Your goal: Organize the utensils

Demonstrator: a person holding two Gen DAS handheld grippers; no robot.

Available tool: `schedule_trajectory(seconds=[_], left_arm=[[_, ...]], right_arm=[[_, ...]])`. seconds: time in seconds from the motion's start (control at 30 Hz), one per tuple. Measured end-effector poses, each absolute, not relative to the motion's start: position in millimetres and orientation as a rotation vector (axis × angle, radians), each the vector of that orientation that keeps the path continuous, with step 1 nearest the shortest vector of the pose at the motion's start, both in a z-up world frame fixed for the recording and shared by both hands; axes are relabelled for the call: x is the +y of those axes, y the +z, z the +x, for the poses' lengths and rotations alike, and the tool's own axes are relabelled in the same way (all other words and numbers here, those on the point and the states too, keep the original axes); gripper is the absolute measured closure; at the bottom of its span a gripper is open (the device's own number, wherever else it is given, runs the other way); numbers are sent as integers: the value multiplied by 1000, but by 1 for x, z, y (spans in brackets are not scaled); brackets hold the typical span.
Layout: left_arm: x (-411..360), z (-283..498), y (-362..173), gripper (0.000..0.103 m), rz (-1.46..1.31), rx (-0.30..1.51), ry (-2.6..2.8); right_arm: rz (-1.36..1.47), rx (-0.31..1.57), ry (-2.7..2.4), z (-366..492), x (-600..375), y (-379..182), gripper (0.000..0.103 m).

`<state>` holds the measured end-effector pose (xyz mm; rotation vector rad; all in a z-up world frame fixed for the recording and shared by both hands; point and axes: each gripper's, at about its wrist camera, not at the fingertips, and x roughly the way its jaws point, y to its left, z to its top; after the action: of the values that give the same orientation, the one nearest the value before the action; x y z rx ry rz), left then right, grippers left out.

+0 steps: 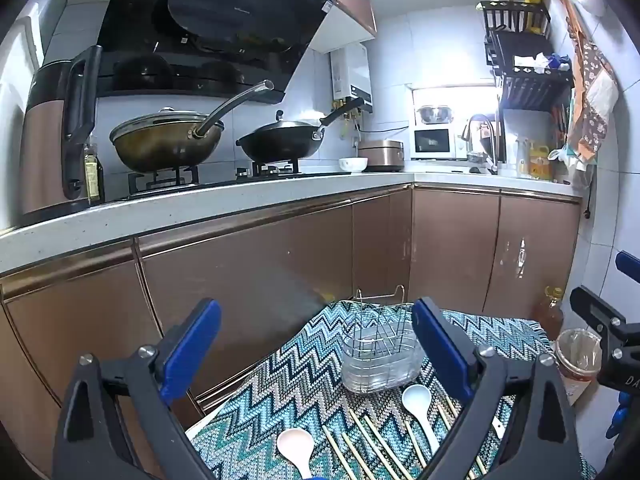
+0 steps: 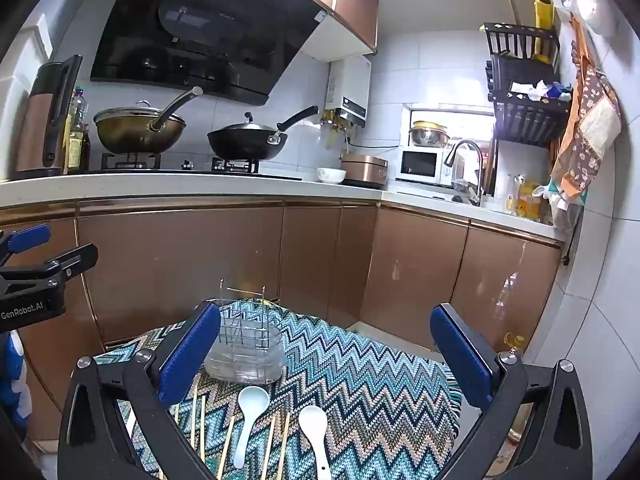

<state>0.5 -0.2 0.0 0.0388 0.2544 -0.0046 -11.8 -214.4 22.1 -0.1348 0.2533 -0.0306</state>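
- The left gripper (image 1: 316, 344) hovered with its blue-padded jaws spread wide and nothing between them, above a zigzag-patterned cloth (image 1: 288, 392) on a low table.
- The right gripper (image 2: 326, 346) hung alongside, jaws likewise wide apart and empty.
- A wire utensil holder (image 2: 246, 344) set in a clear plastic base stood at the far side of the cloth, with no utensils showing in it.
- Two white spoons (image 2: 248, 412) lay on the cloth nearer than the holder, bowls pointing toward it, apart from each other.
- Several wooden chopsticks (image 1: 372, 444) lay loose beside and between the spoons.
- Beyond, copper-coloured cabinets (image 2: 180, 256) carried a white counter with two lidded woks (image 2: 244, 140) on a gas hob.
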Motion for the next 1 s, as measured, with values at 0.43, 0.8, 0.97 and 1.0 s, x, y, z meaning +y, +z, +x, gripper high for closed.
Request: schedule_trajectory(seconds=[0.43,0.8,0.97,1.0], left_arm=[[-3,9,-1,7,55,249,-8],[-11,5,1,7,40,242,-9],[-11,5,0,7,28,247,-11],[-11,5,0,7,27,248,-10]], right_arm=[[-125,251,-30,2,-221,25,0],[-121,250,-28,-2,-223,23,0],[-117,251,-27,-3,-225,20,0],[-116,251,-27,-3,-225,20,0]])
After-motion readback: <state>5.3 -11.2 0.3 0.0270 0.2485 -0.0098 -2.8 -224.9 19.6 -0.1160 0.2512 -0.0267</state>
